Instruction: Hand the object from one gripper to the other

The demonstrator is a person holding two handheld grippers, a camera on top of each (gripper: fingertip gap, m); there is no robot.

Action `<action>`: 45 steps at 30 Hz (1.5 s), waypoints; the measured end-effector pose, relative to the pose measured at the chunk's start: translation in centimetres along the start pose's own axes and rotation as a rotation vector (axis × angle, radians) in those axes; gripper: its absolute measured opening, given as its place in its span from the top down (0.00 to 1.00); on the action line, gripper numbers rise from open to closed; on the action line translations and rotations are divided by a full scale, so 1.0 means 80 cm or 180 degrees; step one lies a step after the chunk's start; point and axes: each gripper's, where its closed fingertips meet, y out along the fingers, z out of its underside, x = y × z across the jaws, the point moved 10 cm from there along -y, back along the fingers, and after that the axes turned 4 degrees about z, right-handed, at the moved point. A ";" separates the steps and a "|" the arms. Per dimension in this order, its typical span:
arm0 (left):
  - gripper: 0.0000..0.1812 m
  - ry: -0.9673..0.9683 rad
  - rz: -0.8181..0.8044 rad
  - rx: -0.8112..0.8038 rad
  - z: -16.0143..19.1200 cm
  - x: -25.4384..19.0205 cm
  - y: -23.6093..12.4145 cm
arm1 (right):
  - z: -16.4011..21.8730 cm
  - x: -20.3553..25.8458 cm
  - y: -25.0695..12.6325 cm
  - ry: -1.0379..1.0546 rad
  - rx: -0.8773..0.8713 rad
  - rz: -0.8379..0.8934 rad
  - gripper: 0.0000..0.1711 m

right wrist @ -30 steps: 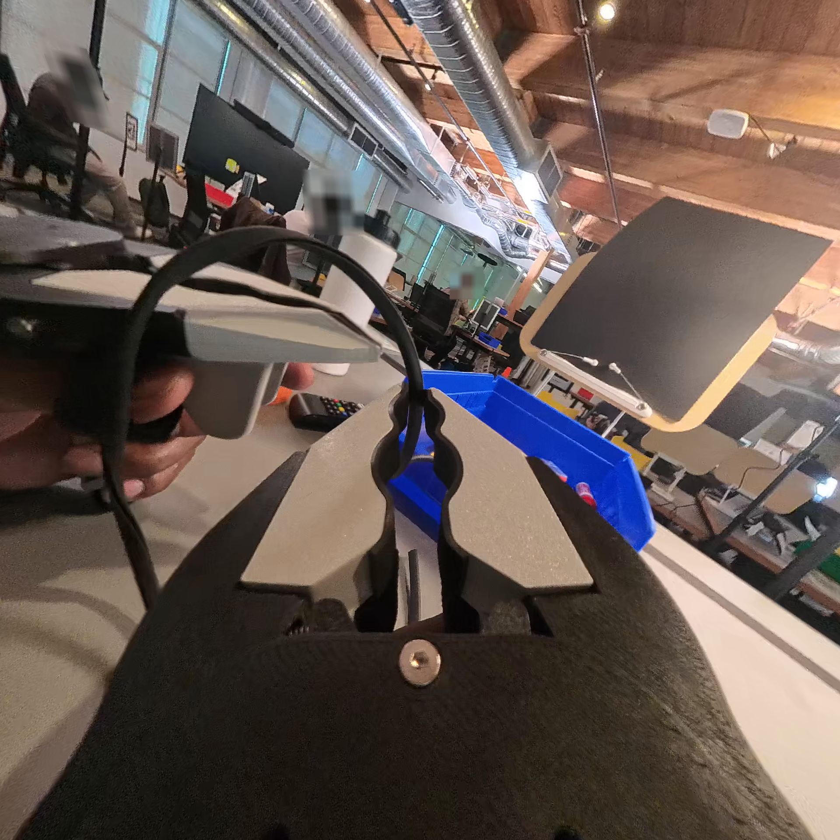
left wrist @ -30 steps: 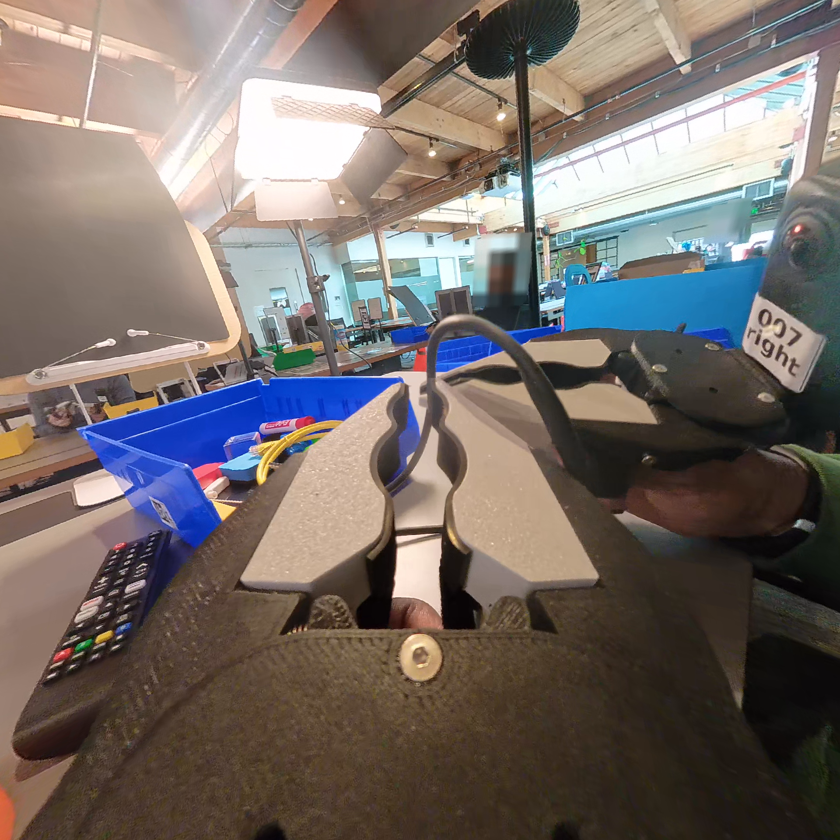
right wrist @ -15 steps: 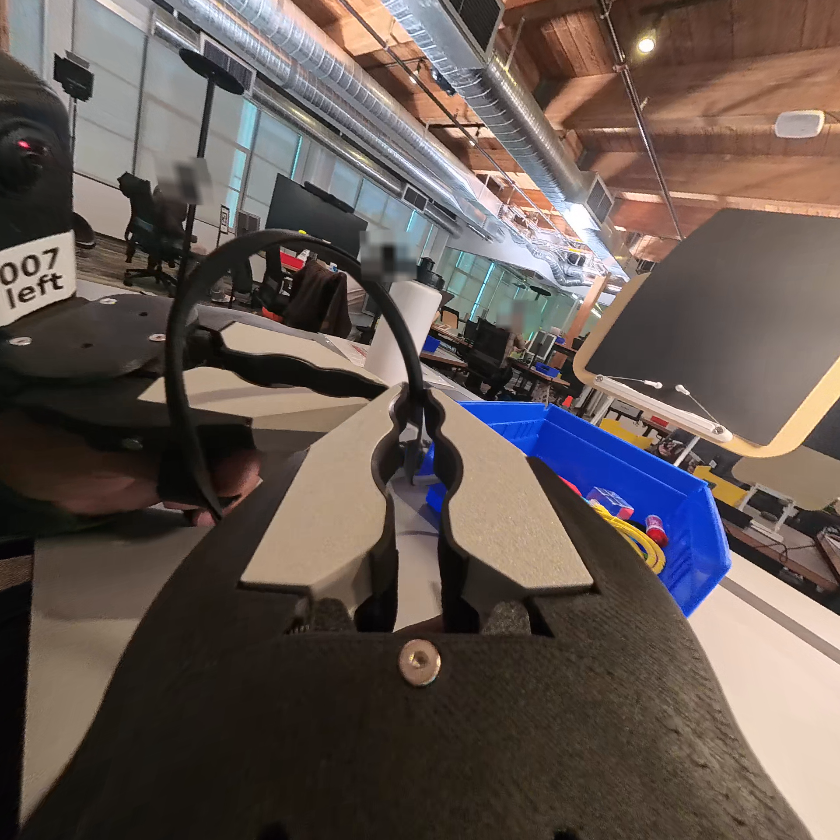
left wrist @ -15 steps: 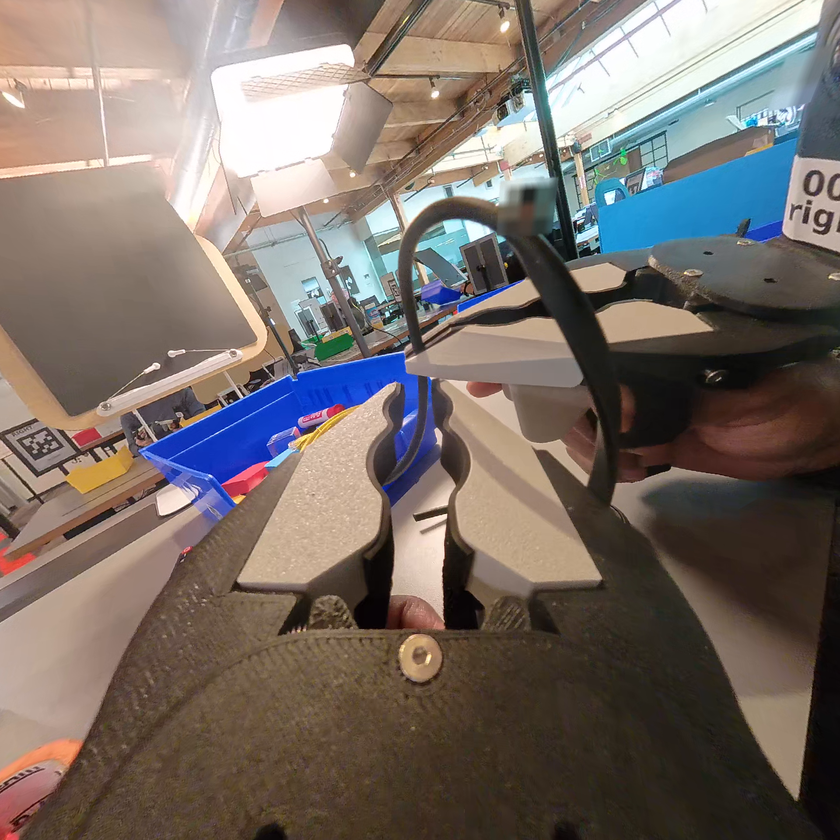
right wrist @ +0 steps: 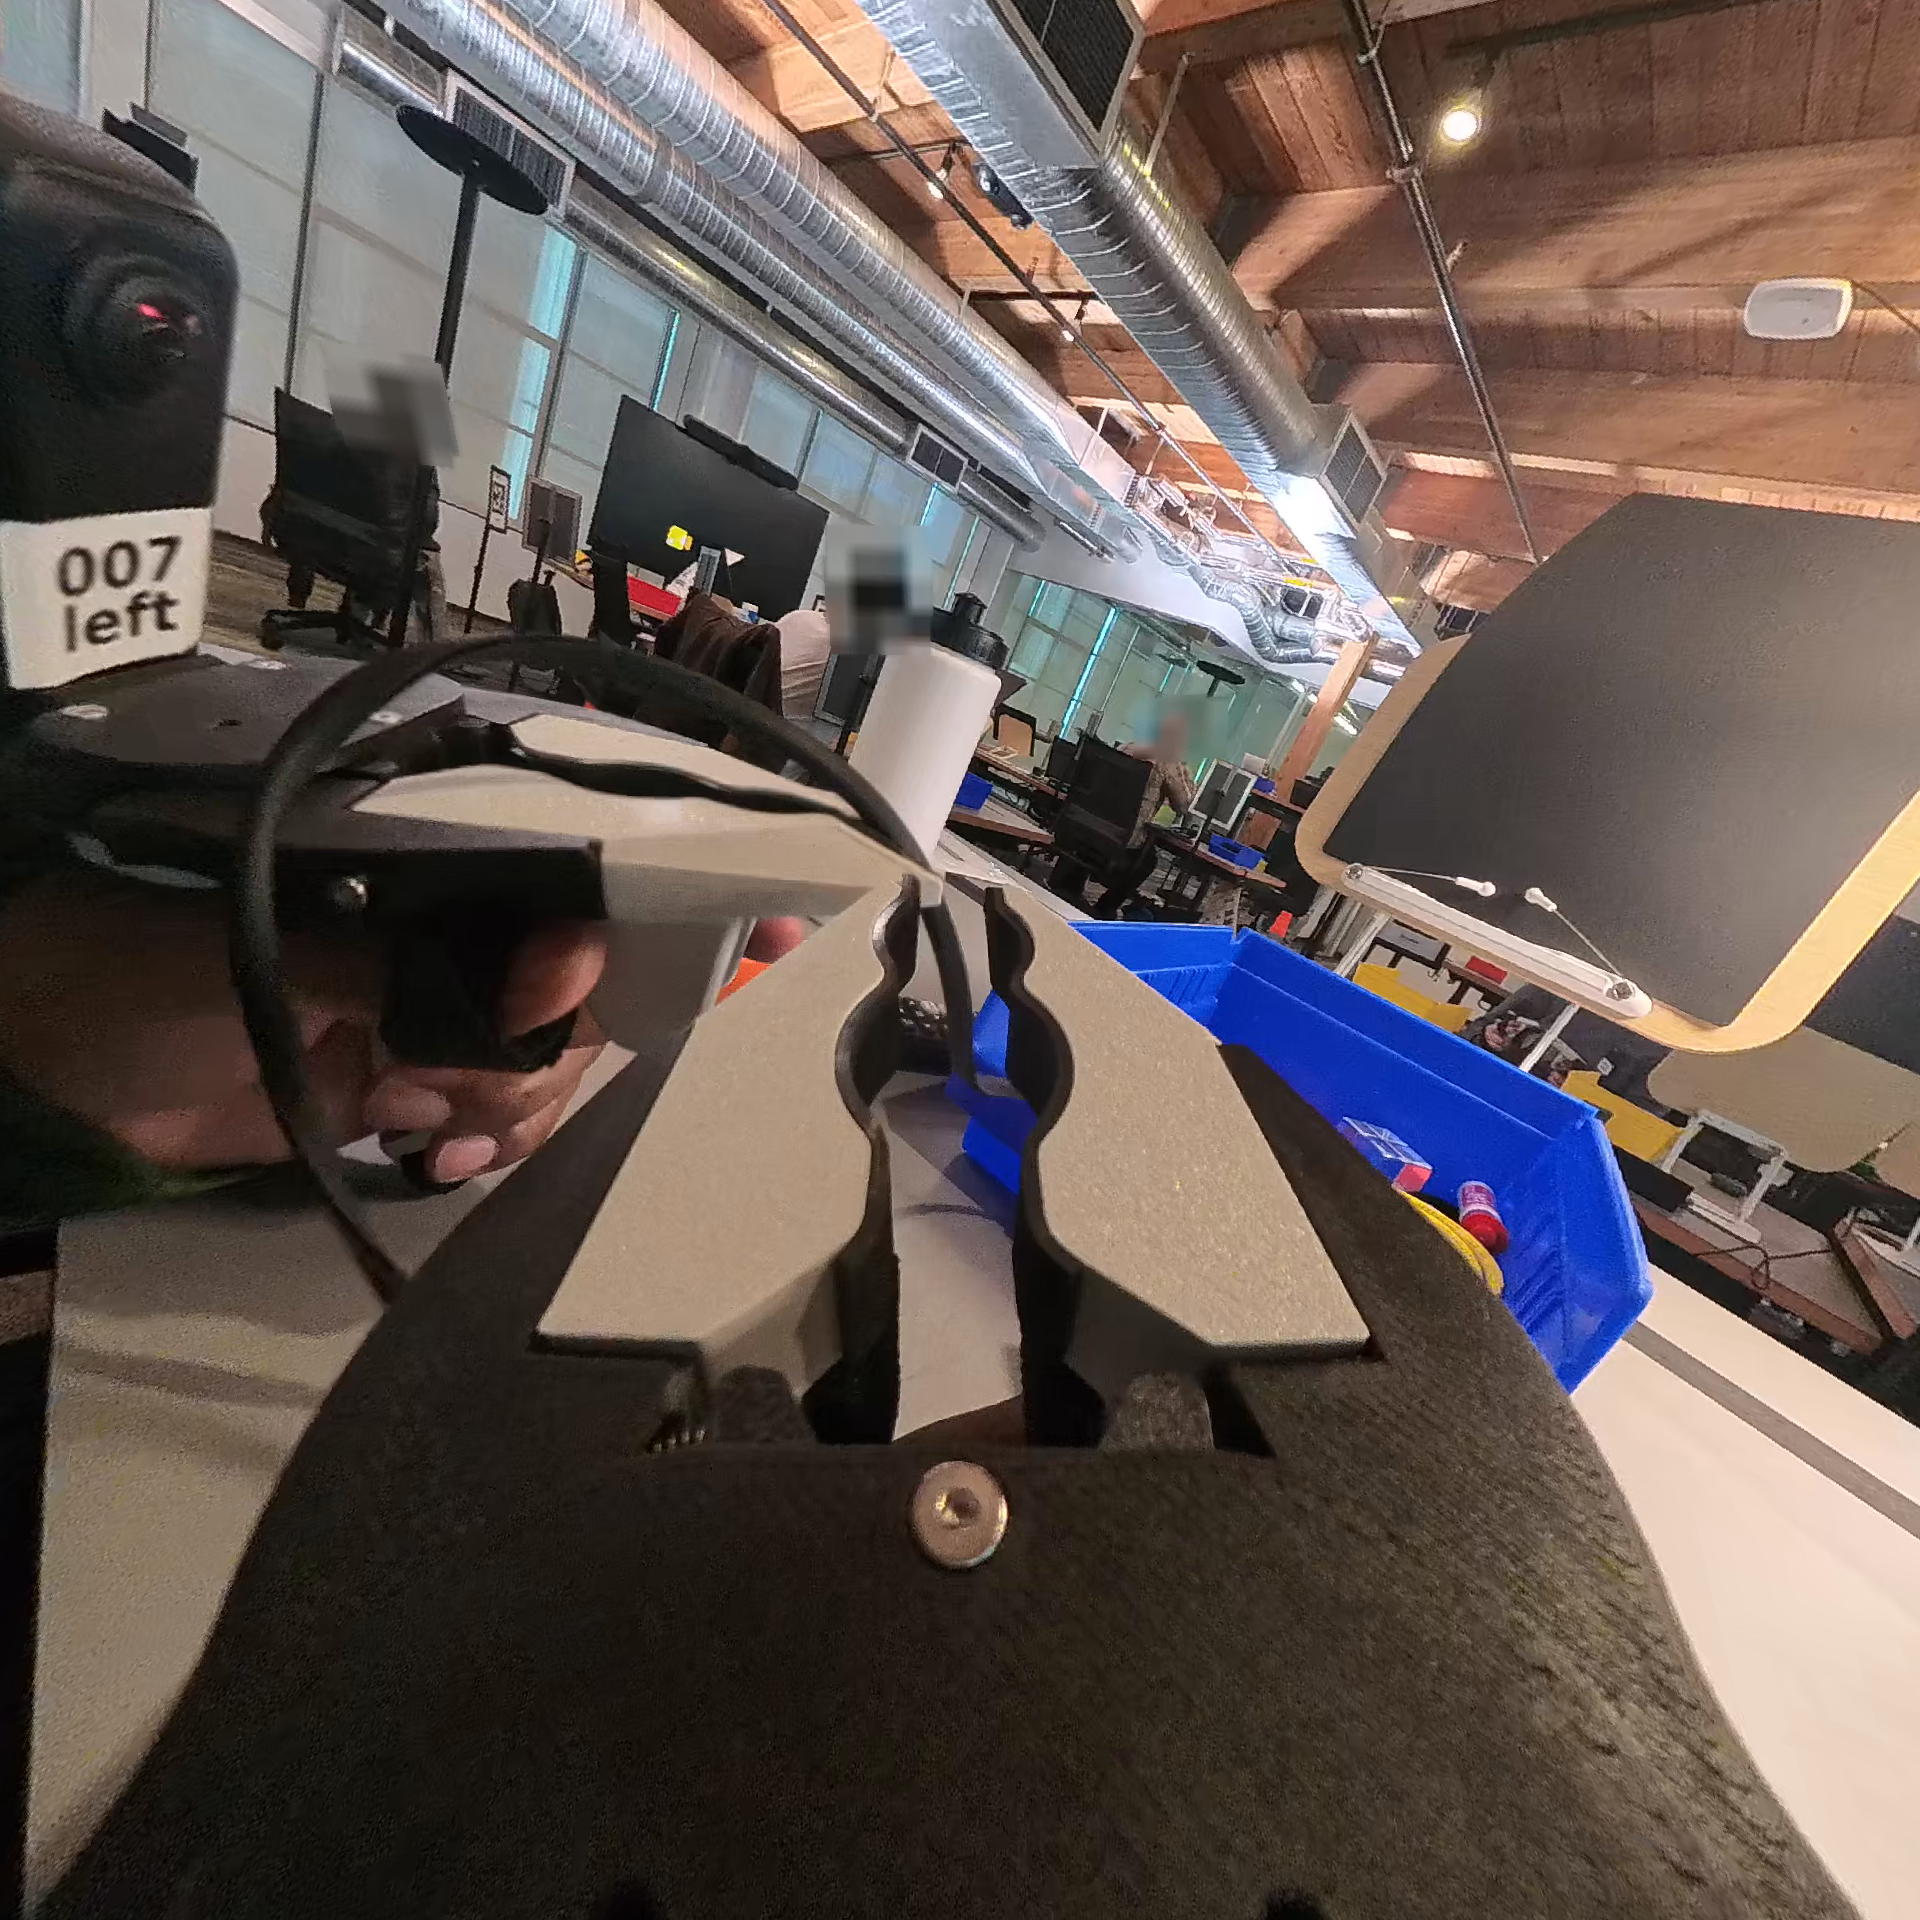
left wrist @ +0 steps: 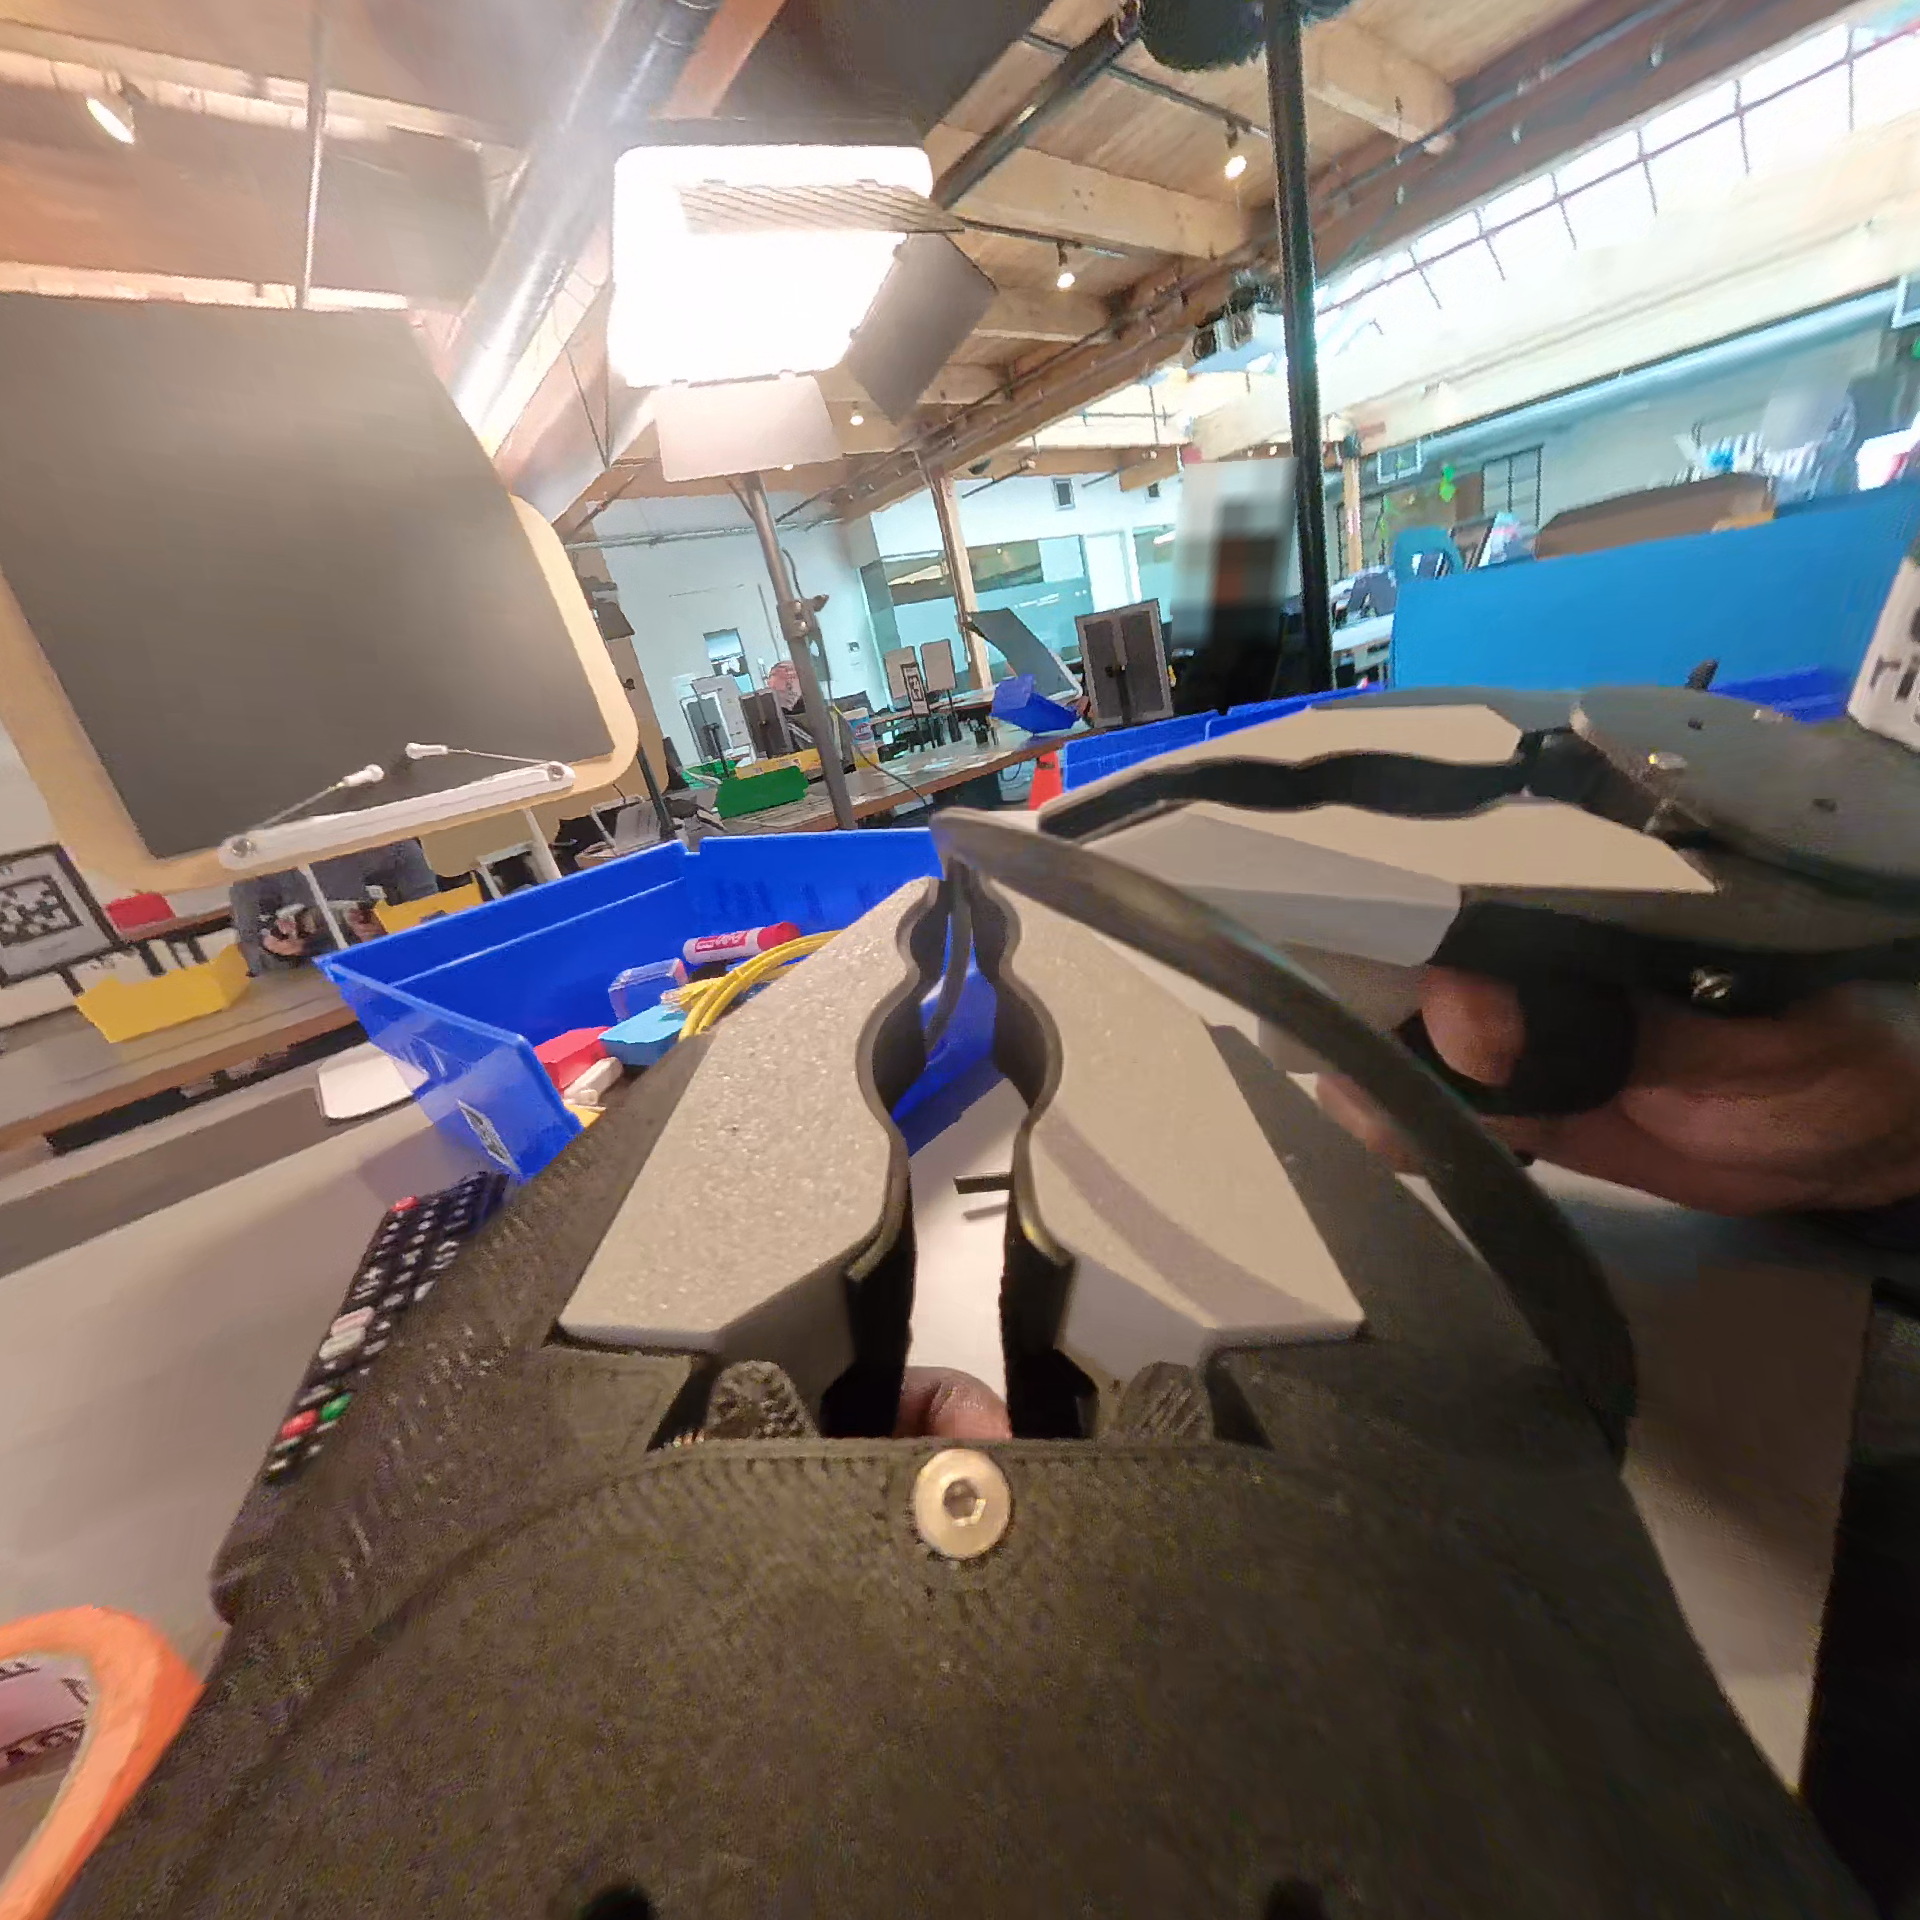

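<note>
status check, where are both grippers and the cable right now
Left gripper and right gripper tip to tip above the table, both slightly parted. Black cable loops between them, threaded through both gaps. Nothing blocking; blue bin behind.

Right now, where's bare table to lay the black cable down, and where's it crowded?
Free: the grey tabletop right of the blue bin, and the strip left of the remote control. Crowded: the bin itself, full of small items, and the middle, where both tongs meet around the black cable.
</note>
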 end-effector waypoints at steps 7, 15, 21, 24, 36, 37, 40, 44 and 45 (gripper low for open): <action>0.98 -0.0379 0.0230 -0.0149 -0.002 0.004 -0.002 | 0.007 0.008 0.005 -0.0391 0.0201 0.0059 0.93; 0.98 -0.0317 0.0361 -0.0100 -0.001 -0.002 0.001 | 0.009 0.008 0.006 -0.0455 0.0248 0.0110 0.96; 0.97 -0.0249 0.0302 -0.0130 0.000 -0.003 0.001 | 0.007 0.002 0.005 -0.0304 0.0248 0.0140 0.96; 0.97 -0.0107 0.0179 -0.0115 0.000 -0.004 0.001 | 0.006 -0.006 0.003 -0.0101 0.0212 0.0201 0.96; 0.92 0.0501 0.0157 0.0174 0.007 -0.021 0.008 | 0.001 -0.008 0.000 0.0200 0.0040 0.0039 0.97; 0.92 0.0509 0.0162 0.0177 0.007 -0.021 0.008 | 0.001 -0.008 0.000 0.0197 0.0041 0.0027 0.97; 0.92 0.0505 0.0173 0.0181 0.007 -0.021 0.008 | 0.002 -0.006 0.001 0.0181 0.0045 -0.0011 0.97; 0.93 0.0503 0.0195 0.0176 0.007 -0.021 0.008 | 0.002 -0.005 0.001 0.0173 0.0047 -0.0024 0.98; 0.93 0.0493 0.0201 0.0176 0.007 -0.021 0.008 | 0.002 -0.005 0.001 0.0177 0.0044 -0.0022 0.98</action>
